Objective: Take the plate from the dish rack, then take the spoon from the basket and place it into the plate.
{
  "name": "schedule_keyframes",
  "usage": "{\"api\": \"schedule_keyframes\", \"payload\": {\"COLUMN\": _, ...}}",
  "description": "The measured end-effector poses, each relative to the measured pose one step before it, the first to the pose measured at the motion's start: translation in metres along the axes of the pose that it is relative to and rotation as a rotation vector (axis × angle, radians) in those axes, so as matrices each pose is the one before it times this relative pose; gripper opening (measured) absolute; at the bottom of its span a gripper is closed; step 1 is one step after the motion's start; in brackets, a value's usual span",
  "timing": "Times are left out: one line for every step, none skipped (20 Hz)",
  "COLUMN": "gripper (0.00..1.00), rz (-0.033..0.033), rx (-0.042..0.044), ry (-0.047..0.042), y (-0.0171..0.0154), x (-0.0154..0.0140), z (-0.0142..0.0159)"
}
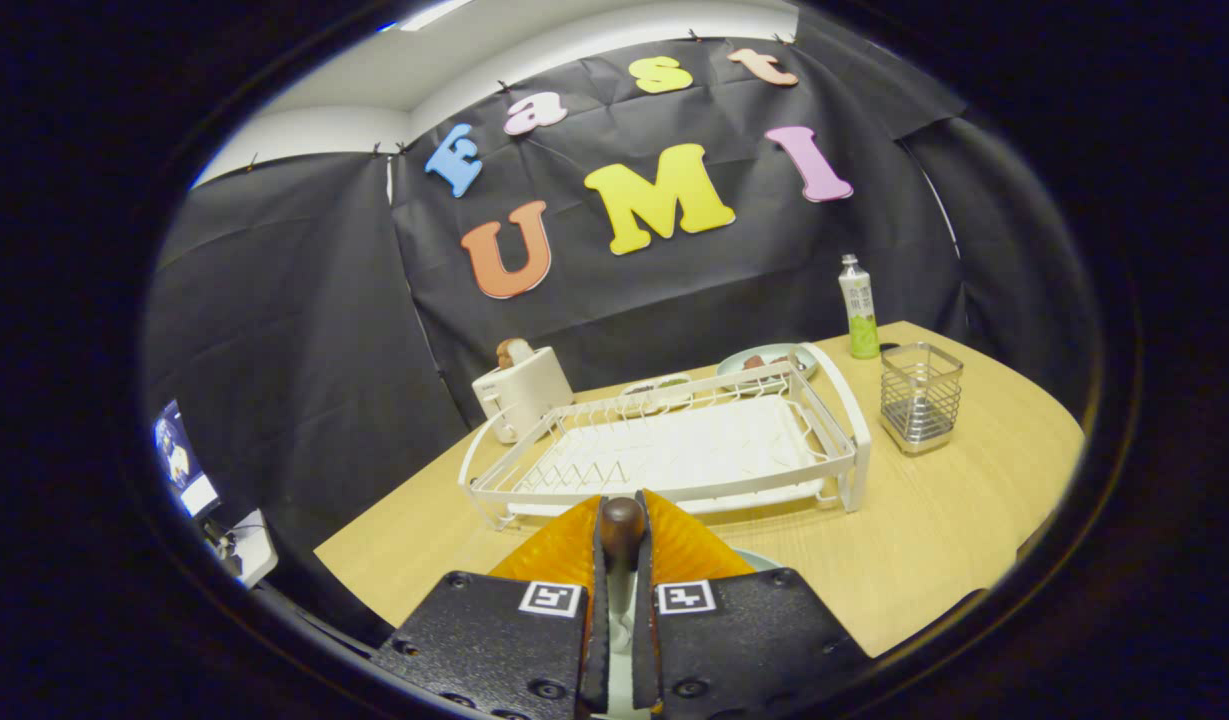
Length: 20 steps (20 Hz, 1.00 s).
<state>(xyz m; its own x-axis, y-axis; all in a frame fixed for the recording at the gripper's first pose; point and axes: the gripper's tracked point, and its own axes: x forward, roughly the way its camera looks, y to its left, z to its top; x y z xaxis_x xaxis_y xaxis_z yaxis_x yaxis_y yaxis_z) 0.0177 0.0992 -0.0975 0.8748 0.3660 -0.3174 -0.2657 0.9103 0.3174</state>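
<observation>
- Dark wood, rounded at the end: this is the handle of the spoon [622, 527], clamped between the fingers of the gripper [622, 545]. The fingers are nearly closed and press on the handle from both sides. The handle stands up between them, so the bowl end presumably hangs below, hidden from sight.
- Just beneath the fingers, a pale curved edge shows to their right. It appears to be the rim of the plate [764, 560], resting on the counter [934, 540] in front of the rack. If so, the spoon is held directly above its target, and the step in hand is the lowering and release.
- Beyond the fingers stands the white dish rack [674, 450]. Its slots hold nothing, consistent with the plate already taken out.
- To the right of the rack, and apart from it, stands the wire basket [921, 397]. No utensil is visible inside it.
- Behind the rack are a white toaster [522, 390] with bread in its slot, two dishes with food [764, 360], and a green bottle [858, 307]. These take no part in the task and are well clear of the gripper.
- Judgement: opening the fingers over the plate should complete the task. A high release risks the spoon bouncing off the rim.
</observation>
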Motion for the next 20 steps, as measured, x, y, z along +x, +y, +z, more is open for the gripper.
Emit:
{"api": "schedule_keyframes", "payload": {"gripper": 0.15, "rz": -0.00514, "rx": -0.00127, "ry": 0.00657, "y": -0.0019, "x": 0.0006, "z": -0.0016}}
{"api": "schedule_keyframes", "payload": {"gripper": 0.18, "rz": -0.00827, "rx": -0.01496, "ry": 0.00978, "y": -0.00223, "x": 0.00034, "z": -0.00235}}
{"api": "schedule_keyframes", "payload": {"gripper": 0.21, "rz": -0.0029, "rx": -0.01738, "ry": -0.00122, "y": -0.00383, "x": -0.0032, "z": -0.00106}}
{"api": "schedule_keyframes", "payload": {"gripper": 0.24, "rz": -0.01095, "rx": -0.01986, "ry": 0.00004, "y": -0.00089, "x": 0.00042, "z": -0.00116}}
{"api": "schedule_keyframes", "payload": {"gripper": 0.43, "rz": -0.00678, "rx": -0.01639, "ry": -0.00786, "y": -0.00274, "x": -0.00182, "z": 0.0012}}
{"api": "schedule_keyframes", "payload": {"gripper": 0.54, "rz": -0.01243, "rx": -0.01328, "ry": -0.01662, "y": -0.00283, "x": -0.0038, "z": 0.00291}}
{"api": "schedule_keyframes", "payload": {"gripper": 0.68, "rz": -0.02052, "rx": -0.01451, "ry": -0.02005, "y": -0.00388, "x": -0.00022, "z": 0.00337}}
{"api": "schedule_keyframes", "payload": {"gripper": 0.82, "rz": -0.02111, "rx": -0.01597, "ry": -0.02588, "y": -0.00509, "x": -0.00419, "z": 0.00599}}
{"api": "schedule_keyframes", "payload": {"gripper": 0.96, "rz": -0.01889, "rx": -0.01729, "ry": -0.02544, "y": -0.0051, "x": -0.00255, "z": 0.00566}}
{"api": "schedule_keyframes", "payload": {"gripper": 0.99, "rz": -0.01228, "rx": -0.01552, "ry": -0.02626, "y": -0.00197, "x": -0.00199, "z": 0.00643}}
{"api": "schedule_keyframes", "payload": {"gripper": 1.0, "rz": -0.01268, "rx": -0.0158, "ry": -0.02258, "y": -0.00274, "x": -0.00313, "z": 0.00605}}
{"api": "schedule_keyframes", "payload": {"gripper": 1.0, "rz": -0.01189, "rx": -0.01493, "ry": -0.02032, "y": -0.00288, "x": -0.00363, "z": 0.00516}}
{"api": "schedule_keyframes", "payload": {"gripper": 1.0, "rz": -0.00907, "rx": -0.01369, "ry": -0.02014, "y": -0.00169, "x": -0.00405, "z": 0.00595}}
{"api": "schedule_keyframes", "payload": {"gripper": 1.0, "rz": -0.01155, "rx": -0.01285, "ry": -0.02024, "y": -0.0029, "x": -0.00431, "z": 0.00589}}
{"api": "schedule_keyframes", "payload": {"gripper": 1.0, "rz": -0.01246, "rx": -0.01126, "ry": -0.02144, "y": -0.0033, "x": -0.00442, "z": 0.00662}}
{"api": "schedule_keyframes", "payload": {"gripper": 1.0, "rz": -0.01479, "rx": -0.00956, "ry": -0.02397, "y": -0.00328, "x": -0.00474, "z": 0.00767}}
{"api": "schedule_keyframes", "payload": {"gripper": 1.0, "rz": -0.01971, "rx": -0.00902, "ry": -0.02319, "y": -0.0053, "x": -0.00372, "z": 0.00753}}
{"api": "schedule_keyframes", "payload": {"gripper": 1.0, "rz": -0.02272, "rx": -0.00819, "ry": -0.02035, "y": -0.00662, "x": -0.00376, "z": 0.00703}}
{"api": "schedule_keyframes", "payload": {"gripper": 1.0, "rz": -0.02434, "rx": -0.00773, "ry": -0.01697, "y": -0.00651, "x": -0.00388, "z": 0.00743}}
{"api": "schedule_keyframes", "payload": {"gripper": 1.0, "rz": -0.01724, "rx": -0.00648, "ry": -0.01809, "y": -0.00498, "x": -0.00345, "z": 0.00773}}
